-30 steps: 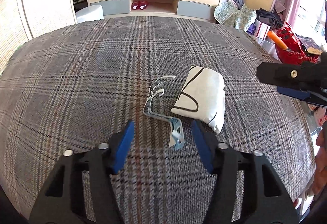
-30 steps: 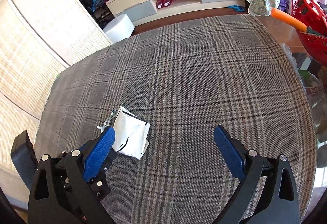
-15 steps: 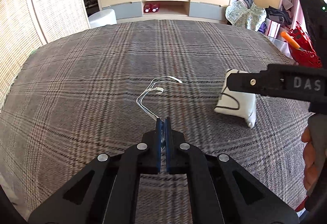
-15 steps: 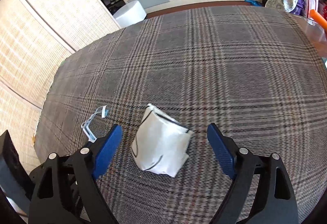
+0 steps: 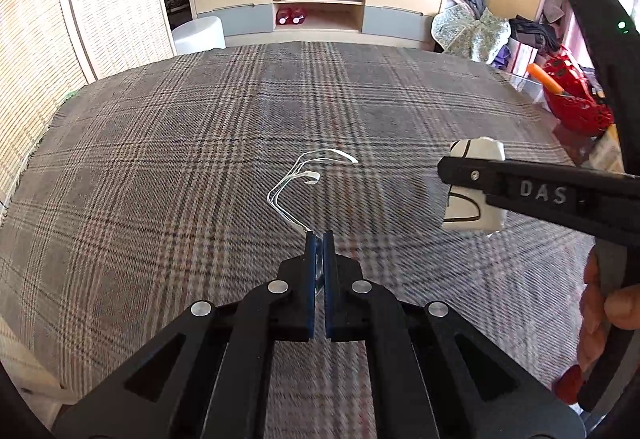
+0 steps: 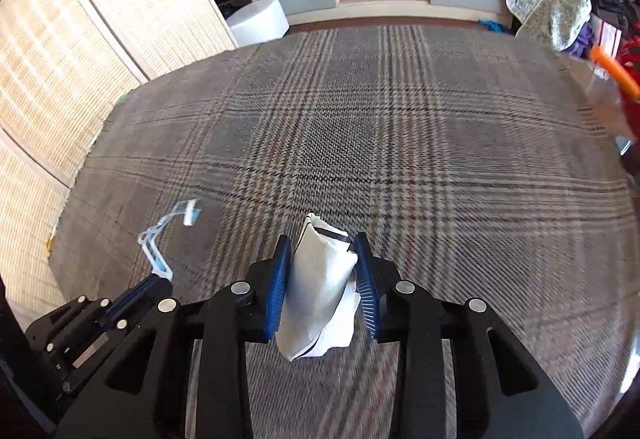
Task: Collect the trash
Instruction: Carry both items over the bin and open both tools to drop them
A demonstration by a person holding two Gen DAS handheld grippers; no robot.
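With both claws loaded, trash is coming off the plaid tabletop.
Left claw is clamped together on the thin plastic strip; right claw is closing, pads squeezing the crumpled white wrapper above the cloth.

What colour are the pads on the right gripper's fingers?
Blue pads against black fingers, squeezing the white crumpled packet; right wrist view.

The left gripper has its jaws clamped together, while the right gripper jaws are closing.
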